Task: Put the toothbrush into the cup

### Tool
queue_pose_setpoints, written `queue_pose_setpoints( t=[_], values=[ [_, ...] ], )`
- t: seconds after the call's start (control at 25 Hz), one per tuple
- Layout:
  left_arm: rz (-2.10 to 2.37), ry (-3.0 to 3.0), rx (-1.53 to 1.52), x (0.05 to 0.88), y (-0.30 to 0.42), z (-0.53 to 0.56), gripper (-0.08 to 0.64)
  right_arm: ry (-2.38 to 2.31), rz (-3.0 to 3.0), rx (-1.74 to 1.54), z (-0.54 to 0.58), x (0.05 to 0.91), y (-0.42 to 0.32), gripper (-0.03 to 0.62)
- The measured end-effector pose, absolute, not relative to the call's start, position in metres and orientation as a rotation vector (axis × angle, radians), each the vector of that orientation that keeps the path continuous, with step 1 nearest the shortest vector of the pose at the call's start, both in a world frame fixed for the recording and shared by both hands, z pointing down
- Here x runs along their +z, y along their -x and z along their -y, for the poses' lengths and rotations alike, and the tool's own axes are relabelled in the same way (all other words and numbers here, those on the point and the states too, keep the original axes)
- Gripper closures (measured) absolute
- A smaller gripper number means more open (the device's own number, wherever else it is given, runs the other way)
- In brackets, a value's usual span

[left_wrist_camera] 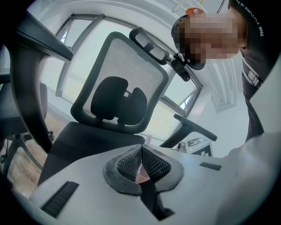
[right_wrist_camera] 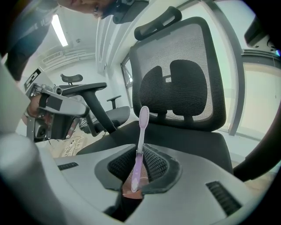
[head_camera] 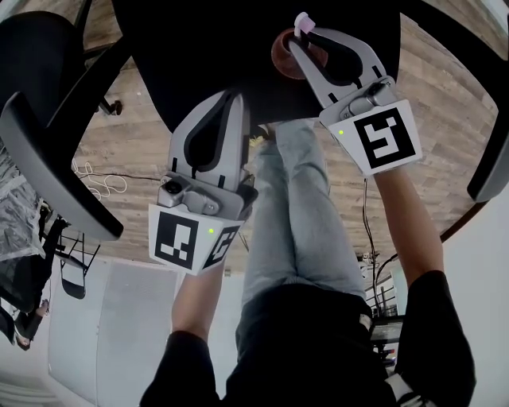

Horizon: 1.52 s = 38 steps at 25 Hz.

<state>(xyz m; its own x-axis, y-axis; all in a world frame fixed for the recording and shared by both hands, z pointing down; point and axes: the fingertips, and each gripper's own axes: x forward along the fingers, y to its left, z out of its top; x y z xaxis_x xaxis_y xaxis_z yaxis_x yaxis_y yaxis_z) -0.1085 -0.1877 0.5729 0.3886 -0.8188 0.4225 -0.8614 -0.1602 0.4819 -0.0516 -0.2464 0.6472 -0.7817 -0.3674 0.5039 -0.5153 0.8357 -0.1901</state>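
Note:
A pink toothbrush (right_wrist_camera: 141, 132) stands upright between the pads of my right gripper (right_wrist_camera: 140, 151), which is shut on its handle. In the head view only the brush's pale pink end (head_camera: 303, 22) sticks out past the right gripper (head_camera: 306, 33). A reddish-brown cup (head_camera: 283, 49) sits just behind those jaws on a black surface, partly hidden by them. My left gripper (head_camera: 236, 95) is lower and to the left, apart from the cup. Its mesh pads meet in the left gripper view (left_wrist_camera: 141, 151), and I see nothing held between them.
A black mesh office chair (right_wrist_camera: 184, 74) fills both gripper views, in the left one as chair (left_wrist_camera: 118, 96). A chair armrest (head_camera: 48, 159) crosses the head view's left. The person's jeans-clad legs (head_camera: 294, 207) lie between the grippers. Cables (head_camera: 99, 184) lie on the wood floor.

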Motion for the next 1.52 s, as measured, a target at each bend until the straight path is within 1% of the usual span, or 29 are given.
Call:
queue_pose_setpoints(
  t=[0.68,0.96,1.16,1.52],
  values=[
    [1.427,-2.014,0.083,0.554,0.11,0.185,0.537,-0.637,2.544,0.413,0.238,0.632,0.051,0.541],
    [1.427,-2.056,0.09,0.527,0.105,0.178,0.537,-0.69,2.548,0.365,0.237,0.598,0.039,0.541],
    [1.428,-2.112,0.094,0.487,0.106,0.172,0.537,-0.723,2.534,0.313,0.231,0.555,0.032,0.541],
    [1.484,-2.196,0.056,0.378,0.105,0.15,0.537,-0.81,2.665,0.34,0.209,0.425,0.017,0.541]
  ],
)
